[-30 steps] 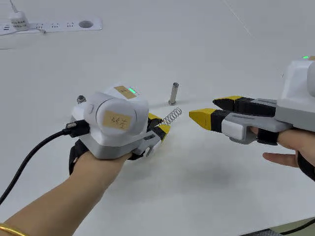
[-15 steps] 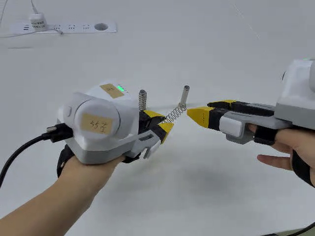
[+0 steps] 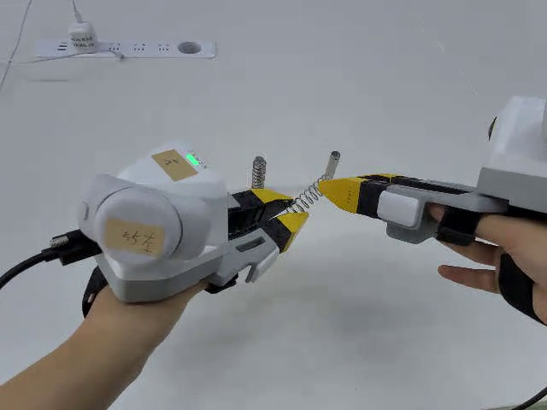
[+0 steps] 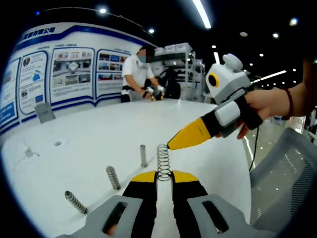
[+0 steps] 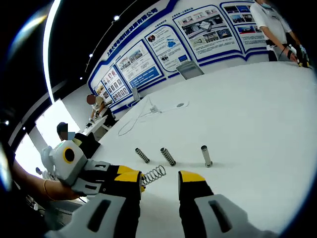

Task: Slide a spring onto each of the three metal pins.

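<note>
Left gripper (image 4: 163,174) is clamped on one end of a thin coiled steel spring (image 4: 163,159), which sticks out past its yellow tips. Right gripper (image 5: 161,179) has jaws apart, tips just beside the spring's free end. Bare silver metal pin (image 4: 143,155) stands upright on the white table (image 4: 89,144) just beyond; two other pins (image 4: 113,177) carry springs.

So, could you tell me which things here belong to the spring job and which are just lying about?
Job: spring held in the left gripper; right gripper, open beside it; bare pin; two sprung pins.
Lying about: power strip with a plug in it.
</note>
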### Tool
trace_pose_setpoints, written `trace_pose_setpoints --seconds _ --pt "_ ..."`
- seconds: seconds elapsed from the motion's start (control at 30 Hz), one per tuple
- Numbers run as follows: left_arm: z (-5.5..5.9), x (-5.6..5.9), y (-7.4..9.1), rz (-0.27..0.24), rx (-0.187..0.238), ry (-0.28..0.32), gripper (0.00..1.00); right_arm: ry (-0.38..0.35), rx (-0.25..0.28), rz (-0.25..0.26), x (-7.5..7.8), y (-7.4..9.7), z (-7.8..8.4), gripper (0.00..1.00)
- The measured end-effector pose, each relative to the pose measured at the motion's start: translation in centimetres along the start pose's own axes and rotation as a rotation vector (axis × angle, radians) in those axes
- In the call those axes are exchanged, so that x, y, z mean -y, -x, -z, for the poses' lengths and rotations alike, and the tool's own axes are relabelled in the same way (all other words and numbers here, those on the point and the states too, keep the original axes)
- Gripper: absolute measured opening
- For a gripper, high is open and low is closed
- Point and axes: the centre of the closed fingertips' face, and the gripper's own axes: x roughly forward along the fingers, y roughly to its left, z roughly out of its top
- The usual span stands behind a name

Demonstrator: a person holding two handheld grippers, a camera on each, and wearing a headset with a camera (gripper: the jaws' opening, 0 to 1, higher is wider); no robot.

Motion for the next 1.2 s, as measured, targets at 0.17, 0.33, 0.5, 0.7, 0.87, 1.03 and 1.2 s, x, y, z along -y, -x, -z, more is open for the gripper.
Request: trace_pose_setpoints --seconds 0.17,0.33,0.5,0.7,0.87,1.03,1.2 --pt "-0.4 0.3 0.4 0.013 0.039 0.024 0.1 -0.032 0.001 -0.025 -0.6 -0.1 0.0 0.28" --pt "-0.7 0.4 0.5 0.024 0.065 0.062 0.1 -0.061 0.001 -0.045 -1.0 -0.3 0.0 0.25" --pt "-1.4 0.4 0.7 0.037 0.103 0.107 0.1 -0.074 0.005 -0.058 -1.4 -0.5 0.0 0.23" --pt "-1.5 0.7 0.8 0.052 0.114 0.121 0.1 -0.098 0.026 -0.078 -2.0 -0.6 -0.5 0.18" --pt "-1.5 0.8 0.8 0.054 0.114 0.127 0.1 -0.11 0.033 -0.084 -2.1 -0.5 -0.7 0.16" --pt "-1.2 0.8 0.6 0.056 0.097 0.127 0.1 -0.09 0.042 -0.096 -2.5 -0.4 -0.9 0.13" --pt "-1.0 0.8 0.5 0.051 0.082 0.127 0.1 -0.012 0.029 -0.097 -2.9 -0.5 -0.8 0.13"
